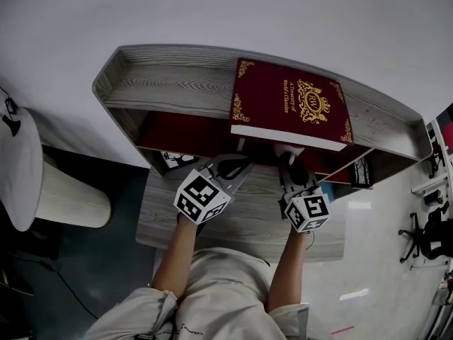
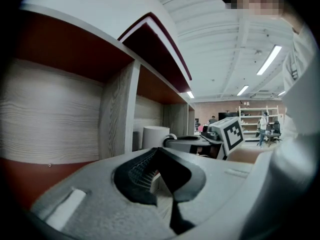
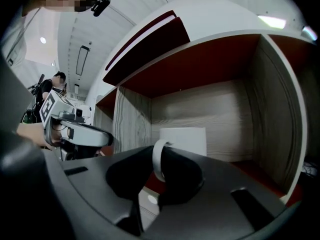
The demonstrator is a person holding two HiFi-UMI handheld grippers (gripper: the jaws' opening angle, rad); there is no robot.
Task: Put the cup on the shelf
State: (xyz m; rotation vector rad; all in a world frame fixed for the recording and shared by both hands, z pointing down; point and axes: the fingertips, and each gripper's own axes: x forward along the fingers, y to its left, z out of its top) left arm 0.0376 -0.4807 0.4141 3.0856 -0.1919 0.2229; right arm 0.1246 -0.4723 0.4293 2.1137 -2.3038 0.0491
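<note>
the placing step is judged almost done; the cup (image 3: 182, 140) is seen upright on the red floor of the lower compartment of the shelf (image 1: 177, 94), toward the back wall; the right gripper (image 3: 161, 181) is seen released, its jaws a little apart, with the cup's handle (image 3: 156, 161) standing between them and not pinched; the left gripper (image 2: 161, 179) is seen beside it over the desk (image 1: 248, 222), jaws slightly apart, with nothing between them.

a straight draw-back toward the person is judged to be called for next, so that the handle is not hooked and the cup is not dragged or tipped; the compartment is bounded by a divider (image 3: 131, 126) on the left, a side wall (image 3: 274, 124) on the right and the top board above, over which a red book (image 1: 287, 105) juts; open room is found only rearward over the desk; sideways room is narrowed by the left gripper close by.
</note>
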